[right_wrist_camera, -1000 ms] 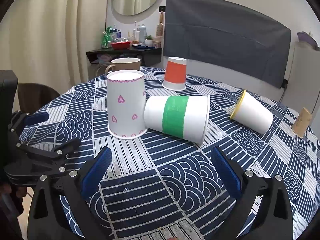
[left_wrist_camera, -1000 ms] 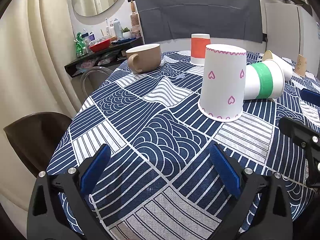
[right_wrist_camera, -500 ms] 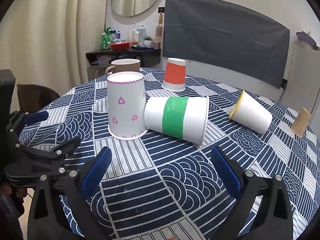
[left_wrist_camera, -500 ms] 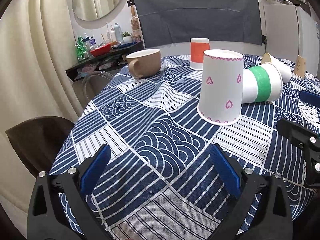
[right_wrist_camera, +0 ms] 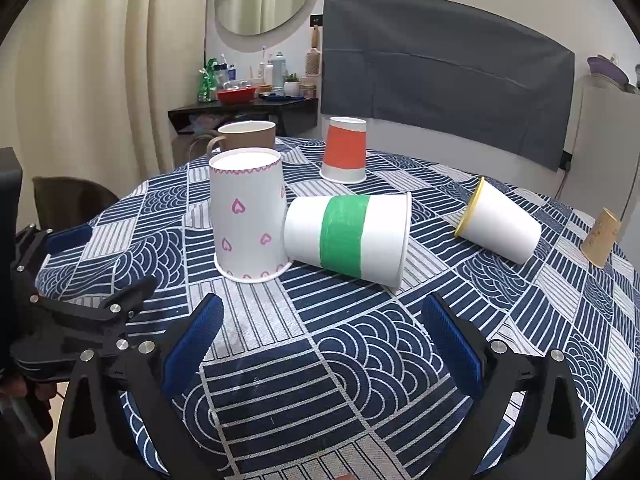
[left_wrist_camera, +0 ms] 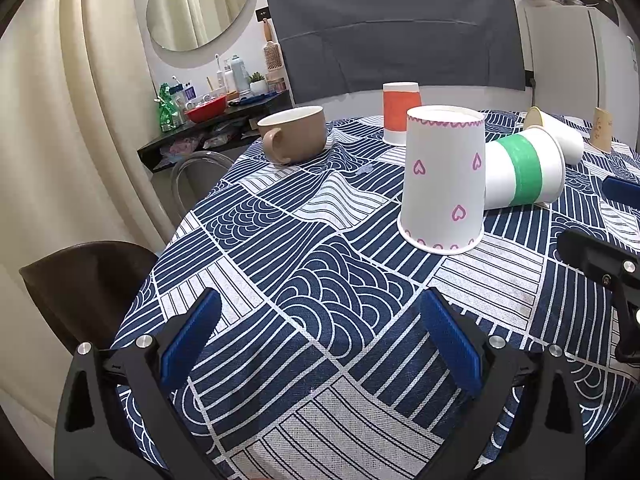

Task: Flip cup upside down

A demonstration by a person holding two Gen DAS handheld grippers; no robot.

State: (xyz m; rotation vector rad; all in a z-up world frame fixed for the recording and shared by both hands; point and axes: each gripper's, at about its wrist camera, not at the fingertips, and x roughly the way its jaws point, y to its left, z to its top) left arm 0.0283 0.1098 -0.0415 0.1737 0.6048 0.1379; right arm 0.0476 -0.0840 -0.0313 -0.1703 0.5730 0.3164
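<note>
A white paper cup with pink hearts (left_wrist_camera: pixel 442 180) (right_wrist_camera: pixel 248 216) stands upside down on the patterned tablecloth. A white cup with a green band (left_wrist_camera: pixel 524 170) (right_wrist_camera: pixel 348 236) lies on its side, touching it. My left gripper (left_wrist_camera: pixel 320 344) is open and empty, low over the near table edge, well short of the heart cup; it also shows in the right wrist view (right_wrist_camera: pixel 92 272). My right gripper (right_wrist_camera: pixel 324 344) is open and empty, in front of the green-band cup; part of it shows in the left wrist view (left_wrist_camera: pixel 600 264).
An orange cup (right_wrist_camera: pixel 345 150) stands upside down farther back beside a brown mug (left_wrist_camera: pixel 294 134). A yellow-rimmed white cup (right_wrist_camera: pixel 500 220) lies on its side at right, with a small tan cup (right_wrist_camera: pixel 602 236) beyond. A dark chair (left_wrist_camera: pixel 80 280) stands left of the table.
The left wrist view has tilted up slightly and the cups sit a little higher and closer to centre. The right gripper has barely moved. Both stay open.
</note>
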